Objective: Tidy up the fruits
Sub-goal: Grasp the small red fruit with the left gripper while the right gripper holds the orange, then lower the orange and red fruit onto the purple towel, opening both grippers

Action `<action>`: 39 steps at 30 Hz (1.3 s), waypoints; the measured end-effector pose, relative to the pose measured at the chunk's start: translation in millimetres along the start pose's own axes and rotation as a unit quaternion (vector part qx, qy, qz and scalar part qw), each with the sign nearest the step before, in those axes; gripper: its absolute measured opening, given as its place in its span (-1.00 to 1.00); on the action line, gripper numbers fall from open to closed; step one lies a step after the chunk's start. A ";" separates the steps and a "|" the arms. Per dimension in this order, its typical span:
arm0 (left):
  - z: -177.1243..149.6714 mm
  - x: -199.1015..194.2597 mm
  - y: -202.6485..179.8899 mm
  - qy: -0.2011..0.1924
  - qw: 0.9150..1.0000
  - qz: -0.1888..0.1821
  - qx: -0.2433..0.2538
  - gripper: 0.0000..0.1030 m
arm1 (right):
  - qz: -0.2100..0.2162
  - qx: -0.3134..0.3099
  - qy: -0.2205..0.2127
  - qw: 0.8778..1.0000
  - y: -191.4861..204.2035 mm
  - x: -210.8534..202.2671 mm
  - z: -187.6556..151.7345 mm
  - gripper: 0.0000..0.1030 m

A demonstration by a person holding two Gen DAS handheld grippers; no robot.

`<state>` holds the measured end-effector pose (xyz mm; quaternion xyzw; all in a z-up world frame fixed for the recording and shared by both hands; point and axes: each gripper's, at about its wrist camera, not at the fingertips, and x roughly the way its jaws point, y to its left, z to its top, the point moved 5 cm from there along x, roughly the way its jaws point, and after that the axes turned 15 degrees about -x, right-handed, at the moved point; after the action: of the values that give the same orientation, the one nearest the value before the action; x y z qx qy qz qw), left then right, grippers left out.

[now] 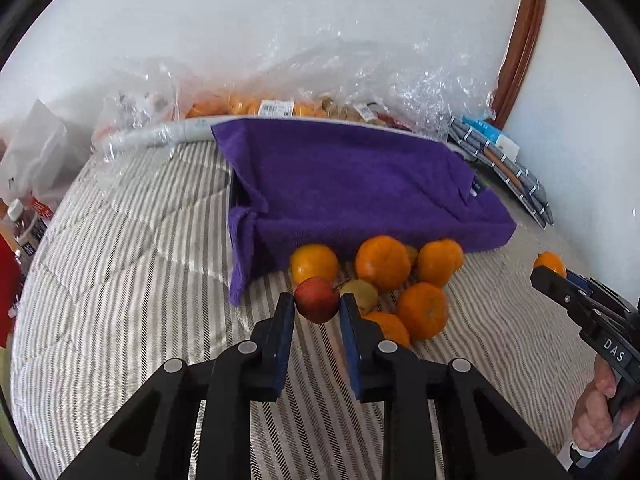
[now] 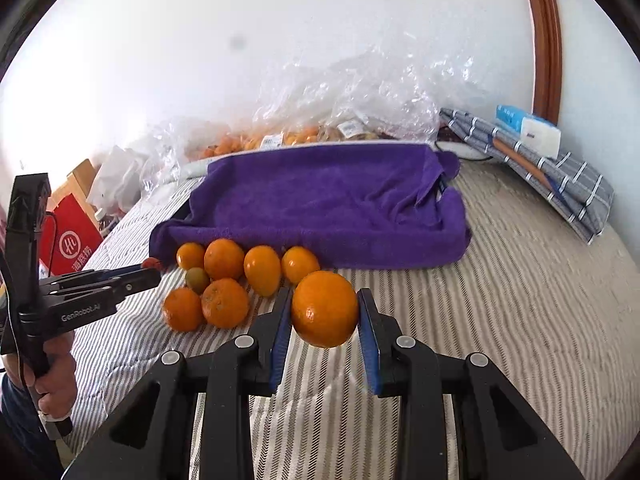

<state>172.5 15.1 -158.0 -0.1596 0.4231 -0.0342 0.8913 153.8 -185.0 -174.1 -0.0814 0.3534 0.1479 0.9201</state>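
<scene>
Pinching a small red apple [image 1: 317, 299], the left tongs [image 1: 316, 308] hover above the fruit pile on the bed [image 1: 120, 280]; right tongs [image 2: 325, 312] clamp an orange [image 2: 324, 309]. Carry both level to the purple-towelled tray [image 2: 320, 196], release low.

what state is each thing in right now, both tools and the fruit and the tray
left tool: shut on the red apple, lifted off the bed
right tool: shut on an orange, lifted off the bed
loose oranges: piled on the striped bedspread against the tray
green fruit: lying among the oranges
tray: lined with a purple towel, no fruit seen in it
plastic bags: crumpled behind the tray, fruit inside
</scene>
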 end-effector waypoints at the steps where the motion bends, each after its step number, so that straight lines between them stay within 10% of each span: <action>1: 3.0 -3.5 -1.5 -0.003 1.000 -0.002 -0.002 -0.57 | -0.003 0.002 -0.002 1.000 -2.9 -2.3 3.8 -0.38; 25: 103.6 21.6 -30.0 -0.029 0.998 -0.031 -0.044 -0.56 | -0.037 0.011 -0.014 0.999 -40.4 29.7 98.9 -0.38; 39: 96.3 88.4 6.6 0.011 0.997 0.003 -0.077 -0.57 | -0.017 0.004 0.030 0.999 -40.0 115.7 98.4 -0.38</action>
<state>302.2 28.7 -168.9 -0.2259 0.4345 -0.0005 0.8719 310.4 -172.9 -177.8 -0.0881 0.3800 0.1280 0.9118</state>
